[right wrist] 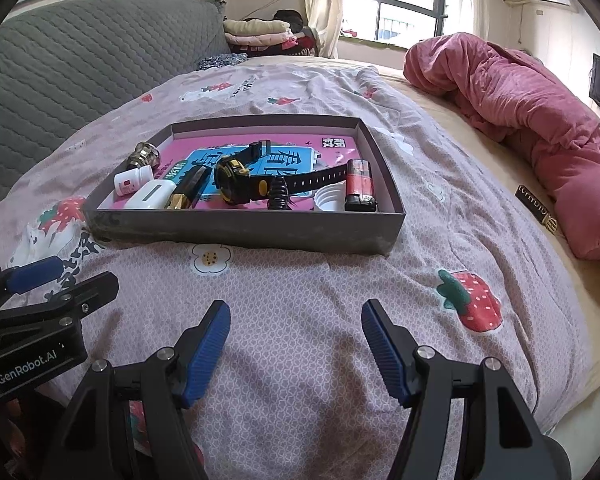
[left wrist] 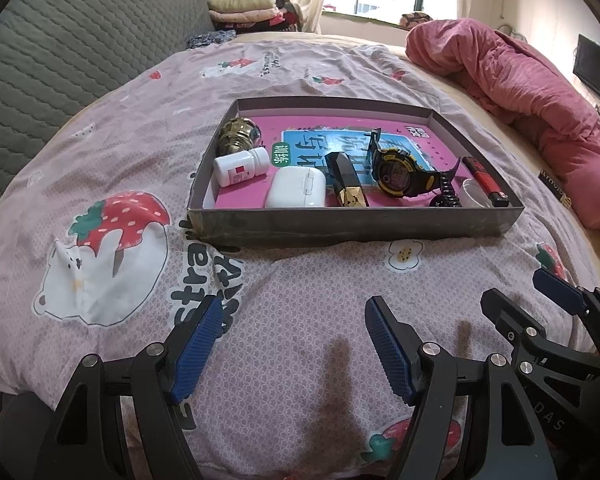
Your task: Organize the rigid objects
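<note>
Left claw (left wrist: 292,344) spread wide, grasping nothing, hovering low over the bedspread (left wrist: 300,280) near the front of the bed. Right claw (right wrist: 296,348) likewise released and empty, just beside the left, both aimed at the tray (left wrist: 356,222) lying a little farther out.

Inside the tray, on a pink book (left wrist: 340,128), packed along the near wall from left to right: a patterned jar (left wrist: 236,136) at the far left, a white pill bottle (left wrist: 240,168) just near it, a white earbud case (left wrist: 296,186), a black-and-gold lipstick (left wrist: 346,182), a yellow-and-black watch (left wrist: 400,170), a black coiled hair tie (left wrist: 446,194), a white cap (left wrist: 474,194), and a red lighter (left wrist: 486,180) against the right wall. No loose pieces visible on the bedspread outside the tray.

Fits 2 stages alike: everything gathered in and done, or a crowded tray waiting to be sorted out.

For any pick here: approach from above, straddle 1 item across its narrow side, and keep the pads clear of neighbours, since bottle, case and lipstick sit touching or nearly so. Watch strap overlaps the hair tie, so likely to drag it. Soft bedding under the tray: press lightly to avoid tipping.
</note>
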The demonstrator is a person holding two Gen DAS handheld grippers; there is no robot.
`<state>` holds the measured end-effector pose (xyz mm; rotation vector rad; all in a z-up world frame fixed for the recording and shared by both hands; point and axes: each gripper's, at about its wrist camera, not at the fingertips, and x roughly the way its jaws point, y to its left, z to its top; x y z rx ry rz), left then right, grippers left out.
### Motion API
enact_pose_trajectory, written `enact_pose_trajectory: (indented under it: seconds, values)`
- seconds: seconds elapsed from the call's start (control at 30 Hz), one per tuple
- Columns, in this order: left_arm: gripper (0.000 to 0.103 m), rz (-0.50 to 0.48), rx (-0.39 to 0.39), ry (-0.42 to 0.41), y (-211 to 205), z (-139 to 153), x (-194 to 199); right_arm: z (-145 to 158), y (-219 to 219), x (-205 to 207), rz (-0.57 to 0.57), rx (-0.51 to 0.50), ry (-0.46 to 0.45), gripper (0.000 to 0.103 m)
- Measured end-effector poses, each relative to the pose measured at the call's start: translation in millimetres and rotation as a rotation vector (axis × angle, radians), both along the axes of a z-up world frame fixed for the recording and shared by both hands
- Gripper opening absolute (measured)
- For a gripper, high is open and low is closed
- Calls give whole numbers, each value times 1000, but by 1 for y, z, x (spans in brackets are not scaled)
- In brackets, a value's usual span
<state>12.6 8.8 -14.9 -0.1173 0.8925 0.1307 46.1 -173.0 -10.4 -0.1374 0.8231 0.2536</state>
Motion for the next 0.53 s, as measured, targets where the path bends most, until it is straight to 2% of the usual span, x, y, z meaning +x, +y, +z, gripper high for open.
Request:
enact_pose_trajectory:
  seconds: [0.3, 0.53]
  values:
    - [75, 27, -7, 7, 9, -2, 2, -3, 0, 1, 7, -8, 2, 67]
    - [75, 69, -49, 14, 28, -2, 5, 5, -12, 9, -17, -11, -14, 67]
